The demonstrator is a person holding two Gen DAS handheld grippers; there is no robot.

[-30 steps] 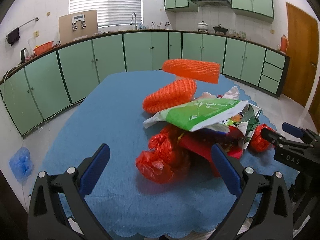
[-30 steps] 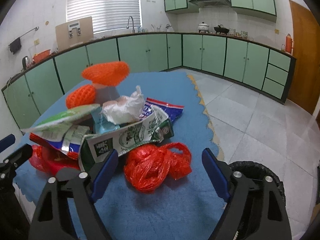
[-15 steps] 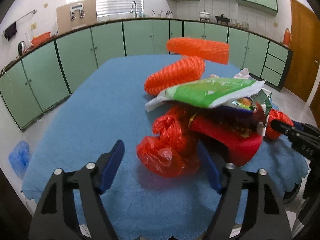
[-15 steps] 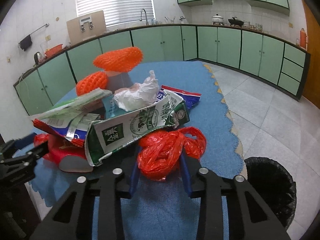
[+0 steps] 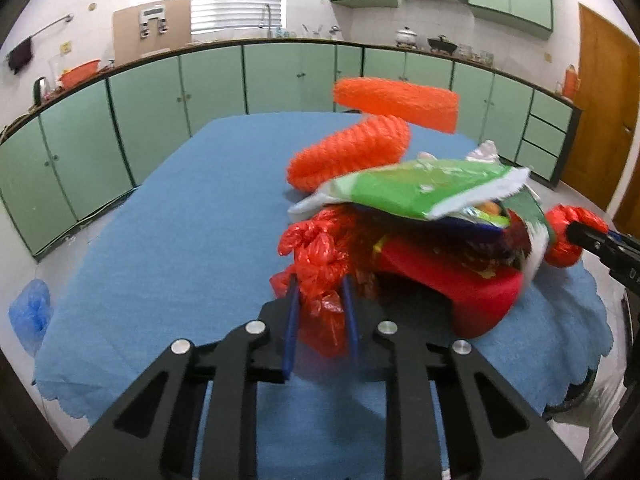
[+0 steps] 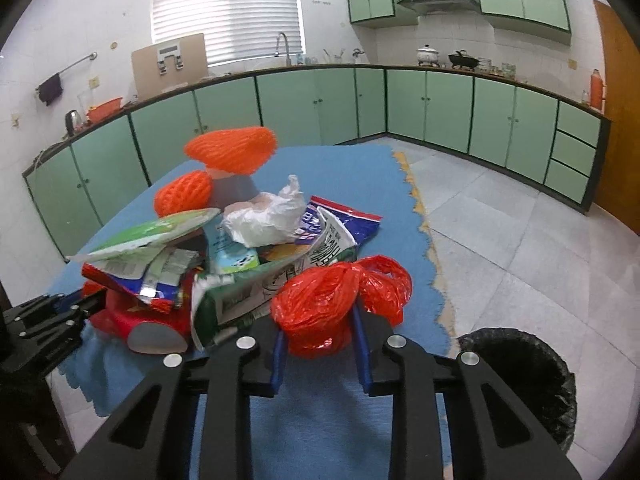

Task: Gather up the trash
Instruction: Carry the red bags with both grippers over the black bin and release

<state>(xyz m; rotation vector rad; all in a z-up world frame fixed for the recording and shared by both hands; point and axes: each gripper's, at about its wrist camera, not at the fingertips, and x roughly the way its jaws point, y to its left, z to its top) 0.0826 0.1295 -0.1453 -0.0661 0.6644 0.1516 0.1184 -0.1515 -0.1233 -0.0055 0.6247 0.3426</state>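
A heap of trash lies on the blue tablecloth (image 5: 180, 220): orange foam nets (image 5: 348, 152), a green wrapper (image 5: 412, 188), a white tissue (image 6: 264, 220), a carton (image 6: 256, 288) and a red container (image 5: 448, 280). My left gripper (image 5: 319, 312) is shut on a red plastic bag handle (image 5: 320, 264) at the heap's left side. My right gripper (image 6: 318, 340) is shut on the other red bag handle (image 6: 320, 304) at the heap's right side. The right gripper also shows at the right edge of the left wrist view (image 5: 600, 240).
A black bin with a bag liner (image 6: 520, 380) stands on the tiled floor beside the table's right edge. Green kitchen cabinets (image 6: 440, 108) run along the walls. A blue plastic bag (image 5: 30, 316) lies on the floor at the left.
Both grippers closed from wide open onto the red bag handles. The heap looks slightly lifted and closer in both views.
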